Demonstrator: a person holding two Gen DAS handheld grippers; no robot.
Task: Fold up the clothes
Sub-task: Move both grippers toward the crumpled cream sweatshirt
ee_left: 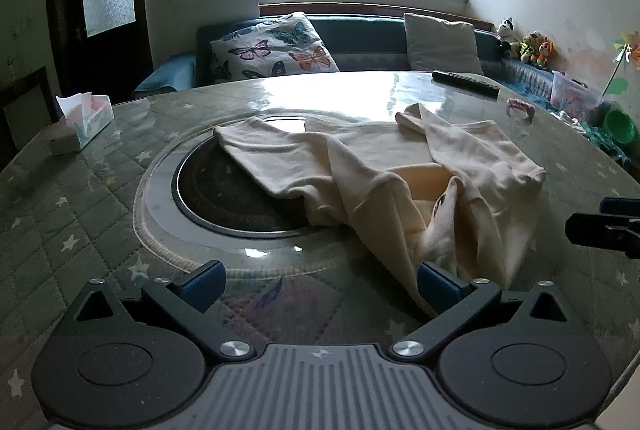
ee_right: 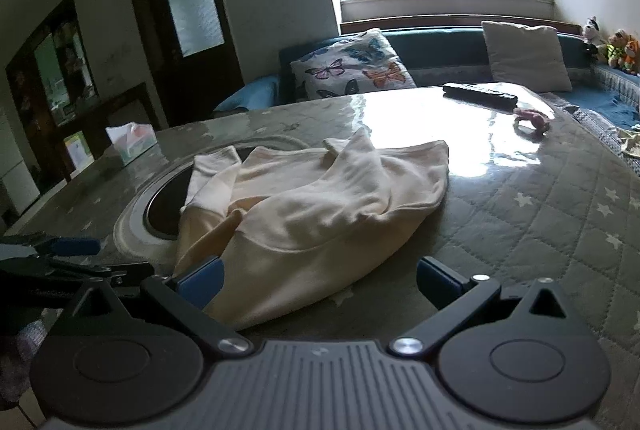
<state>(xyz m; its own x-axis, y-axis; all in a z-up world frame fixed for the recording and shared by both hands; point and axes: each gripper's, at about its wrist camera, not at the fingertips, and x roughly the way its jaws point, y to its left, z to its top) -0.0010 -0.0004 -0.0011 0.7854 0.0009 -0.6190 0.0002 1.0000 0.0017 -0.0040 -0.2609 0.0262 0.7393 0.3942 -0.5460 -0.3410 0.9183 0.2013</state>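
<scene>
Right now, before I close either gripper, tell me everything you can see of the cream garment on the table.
The cream garment is a soft knit-looking top, crumpled and not yet folded. One long sleeve stretches left across the dark round inset in the table; another part rises to a peak toward the far side. Its near edge bunches into folds, showing a small dark print. It lies on the glossy quilt-patterned tabletop. The left gripper is open, its right finger at the near hem; the right gripper is open, cloth lying between its fingers.
</scene>
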